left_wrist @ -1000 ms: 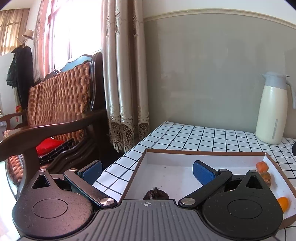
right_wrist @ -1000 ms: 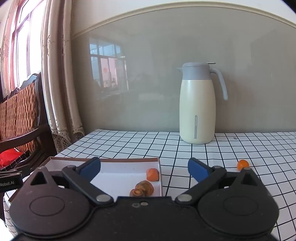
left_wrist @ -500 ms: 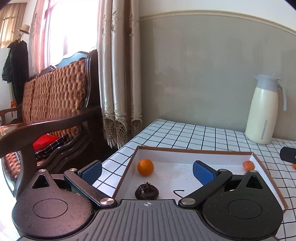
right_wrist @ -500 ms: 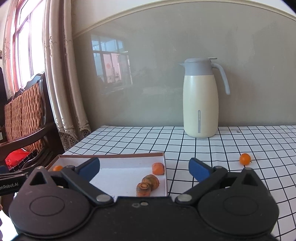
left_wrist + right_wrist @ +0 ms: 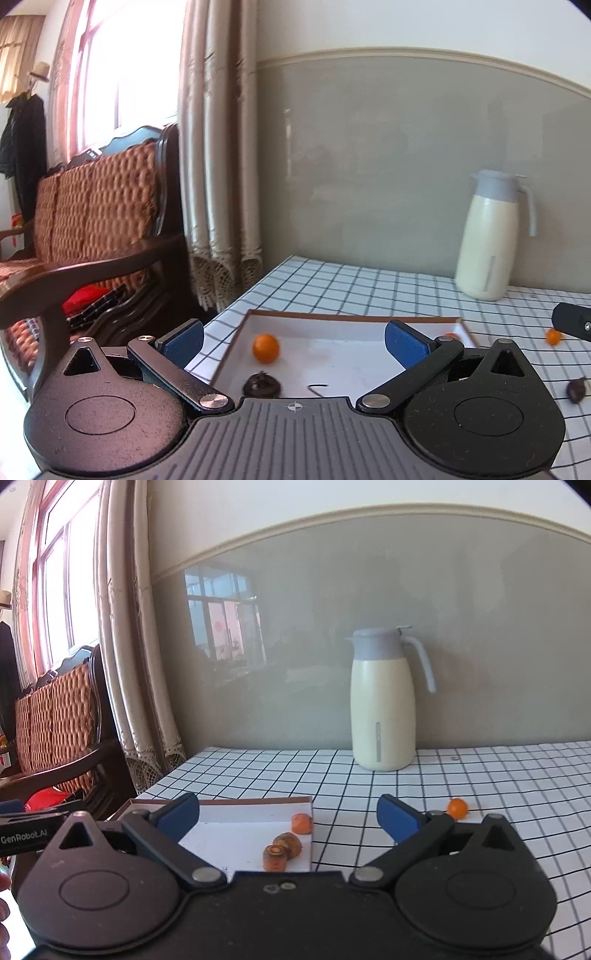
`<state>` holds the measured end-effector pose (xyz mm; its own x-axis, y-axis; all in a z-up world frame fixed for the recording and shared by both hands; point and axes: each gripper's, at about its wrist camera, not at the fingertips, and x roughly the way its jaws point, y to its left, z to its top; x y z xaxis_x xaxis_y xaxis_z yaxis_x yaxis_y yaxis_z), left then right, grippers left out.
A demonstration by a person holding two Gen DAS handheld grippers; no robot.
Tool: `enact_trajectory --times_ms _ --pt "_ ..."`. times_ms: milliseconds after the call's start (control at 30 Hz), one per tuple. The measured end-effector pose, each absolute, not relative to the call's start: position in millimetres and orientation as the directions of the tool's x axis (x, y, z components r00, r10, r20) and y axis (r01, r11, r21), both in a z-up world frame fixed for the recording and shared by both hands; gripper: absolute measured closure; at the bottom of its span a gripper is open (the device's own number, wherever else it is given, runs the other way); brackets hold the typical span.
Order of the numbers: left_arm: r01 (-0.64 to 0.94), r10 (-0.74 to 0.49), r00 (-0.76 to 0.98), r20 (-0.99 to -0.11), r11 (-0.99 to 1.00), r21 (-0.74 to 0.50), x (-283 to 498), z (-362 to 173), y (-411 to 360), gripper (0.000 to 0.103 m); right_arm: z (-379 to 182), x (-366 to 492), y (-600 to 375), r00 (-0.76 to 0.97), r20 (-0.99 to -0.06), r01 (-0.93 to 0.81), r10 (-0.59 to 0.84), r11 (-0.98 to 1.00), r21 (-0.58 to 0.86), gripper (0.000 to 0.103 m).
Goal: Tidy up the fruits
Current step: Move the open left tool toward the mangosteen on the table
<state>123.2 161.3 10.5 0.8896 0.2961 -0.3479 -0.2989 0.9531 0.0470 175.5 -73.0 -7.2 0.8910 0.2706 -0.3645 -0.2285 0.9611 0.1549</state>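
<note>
Both the left hand-held gripper (image 5: 294, 341) and right hand-held gripper (image 5: 288, 812) are spread, holding nothing. A round orange fruit (image 5: 265, 348) lies in the shallow white cardboard tray (image 5: 347, 318); another small orange fruit (image 5: 457, 807) sits on the checked table (image 5: 480, 775).

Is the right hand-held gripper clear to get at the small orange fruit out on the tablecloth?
Probably yes. The right hand-held gripper is open and empty, and the small orange fruit sits alone on the checked tablecloth, outside the tray, nothing between.
</note>
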Motion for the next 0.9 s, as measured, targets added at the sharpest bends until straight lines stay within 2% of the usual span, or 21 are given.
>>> enact_trajectory --times_ms 233,900 --pt "-0.226 0.231 0.913 -0.337 0.973 0.054 114 18 122 0.000 -5 152 -107 0.906 -0.348 -0.197 0.239 0.969 0.152 0.006" --pt "0.016 0.021 0.918 -0.395 0.996 0.089 102 -6 13 0.000 -35 110 -199 0.903 -0.423 -0.014 0.081 0.987 0.159 0.006"
